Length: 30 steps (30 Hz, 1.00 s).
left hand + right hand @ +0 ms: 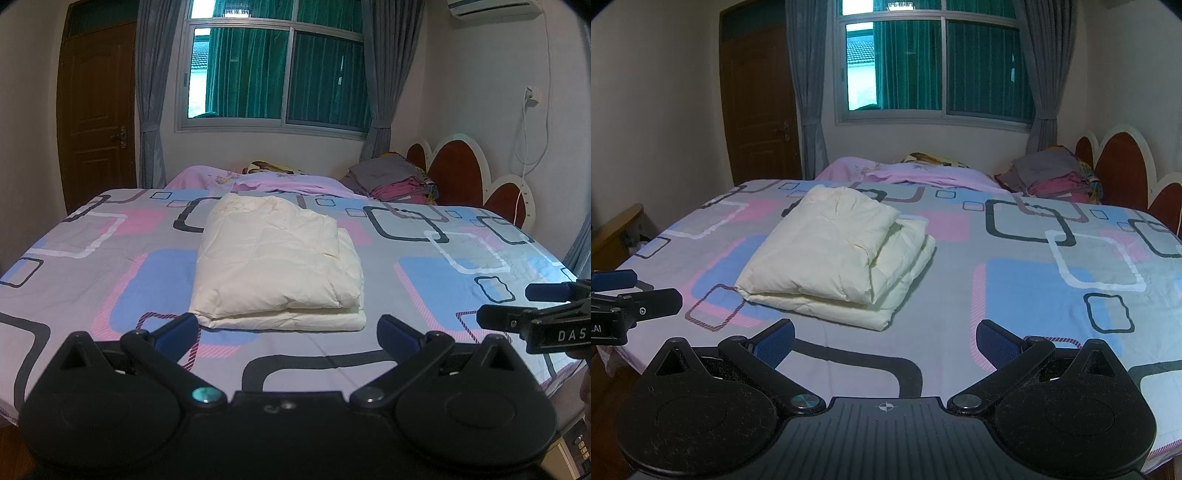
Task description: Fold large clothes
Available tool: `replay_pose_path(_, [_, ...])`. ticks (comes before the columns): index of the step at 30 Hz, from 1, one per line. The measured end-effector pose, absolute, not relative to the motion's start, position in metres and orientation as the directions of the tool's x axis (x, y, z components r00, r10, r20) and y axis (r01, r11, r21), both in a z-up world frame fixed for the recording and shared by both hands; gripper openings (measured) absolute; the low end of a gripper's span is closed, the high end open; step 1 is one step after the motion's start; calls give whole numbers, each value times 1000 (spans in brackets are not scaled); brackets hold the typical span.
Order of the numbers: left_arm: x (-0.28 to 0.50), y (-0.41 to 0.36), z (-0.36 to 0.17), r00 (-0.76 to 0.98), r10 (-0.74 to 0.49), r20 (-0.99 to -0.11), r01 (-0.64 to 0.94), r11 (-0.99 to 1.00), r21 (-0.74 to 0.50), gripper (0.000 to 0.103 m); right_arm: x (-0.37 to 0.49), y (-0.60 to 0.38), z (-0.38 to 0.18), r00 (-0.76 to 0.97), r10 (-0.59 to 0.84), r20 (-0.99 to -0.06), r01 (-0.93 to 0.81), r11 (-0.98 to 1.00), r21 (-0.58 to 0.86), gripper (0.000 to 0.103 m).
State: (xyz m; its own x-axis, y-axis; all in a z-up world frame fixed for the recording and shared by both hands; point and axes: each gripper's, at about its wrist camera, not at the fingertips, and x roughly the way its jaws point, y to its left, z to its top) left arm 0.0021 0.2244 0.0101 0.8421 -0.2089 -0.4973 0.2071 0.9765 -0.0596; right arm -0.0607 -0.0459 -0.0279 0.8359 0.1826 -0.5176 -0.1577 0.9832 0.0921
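Note:
A cream padded garment [277,262] lies folded into a thick square bundle on the patterned bed [443,280]; it also shows in the right wrist view [834,258]. My left gripper [288,332] is open and empty, held just short of the bundle's near edge. My right gripper [884,341] is open and empty, in front of and to the right of the bundle. The right gripper also shows at the right edge of the left wrist view [524,306], and the left gripper at the left edge of the right wrist view [635,291].
A pink sheet [266,181] lies rumpled at the far side of the bed. A stack of folded clothes [399,181] sits at the far right by the red headboard [458,170]. A window [273,70], grey curtains and a brown door [99,107] are behind.

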Motion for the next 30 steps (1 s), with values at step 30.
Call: replay_pose_path(30, [7,225,13,846,-209,-491,212,976,-51,103,-58,-52,-30,835,193,-515,-176,981,81,103])
